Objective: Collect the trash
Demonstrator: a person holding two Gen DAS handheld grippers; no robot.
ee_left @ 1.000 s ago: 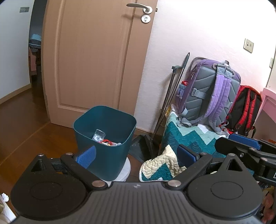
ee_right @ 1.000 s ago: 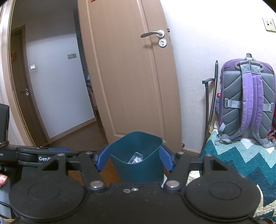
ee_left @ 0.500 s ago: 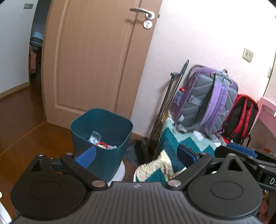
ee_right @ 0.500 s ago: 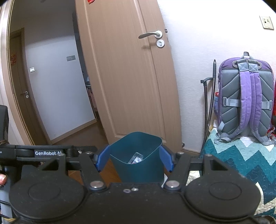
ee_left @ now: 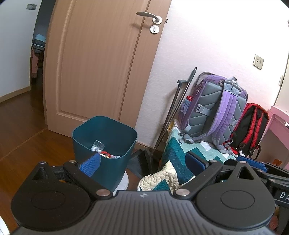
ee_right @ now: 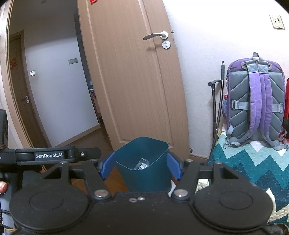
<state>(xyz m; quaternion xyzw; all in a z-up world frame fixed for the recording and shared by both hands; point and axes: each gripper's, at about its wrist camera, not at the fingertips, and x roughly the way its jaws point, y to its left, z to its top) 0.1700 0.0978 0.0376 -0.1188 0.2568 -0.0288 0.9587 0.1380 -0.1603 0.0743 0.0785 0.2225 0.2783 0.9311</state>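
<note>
Both cameras now sit slightly farther back and higher than a second ago: in the left wrist view the bin (ee_left: 104,142) has shifted from left of centre toward the middle of the frame, and the door handle (ee_left: 149,16) has dropped lower in the upper part of the picture.

The left gripper (ee_left: 142,160) stands wide open and holds nothing. The right gripper (ee_right: 140,167) is likewise wide open and empty; in the right wrist view its blue pads (ee_right: 108,166) frame the bin (ee_right: 144,162) on either side without touching it.

The bin is a dark teal container on the wooden floor (ee_left: 19,137), in front of the door (ee_left: 101,59), at lower centre of both views. Trash (ee_left: 101,150) already lies inside: a clear plastic piece and something red. No loose trash is visible outside the bin in either view.

The step in hand appears to be searching for the next piece. To do it well:

1. Sweep the cameras slowly across the floor and across the quilt (ee_left: 173,162) at lower right, where small items could hide in folds.
2. Keep the grippers open during the search.
3. Steer clear of the purple backpack (ee_left: 215,108) and the dustpan (ee_left: 140,162) beside the bin.
</note>
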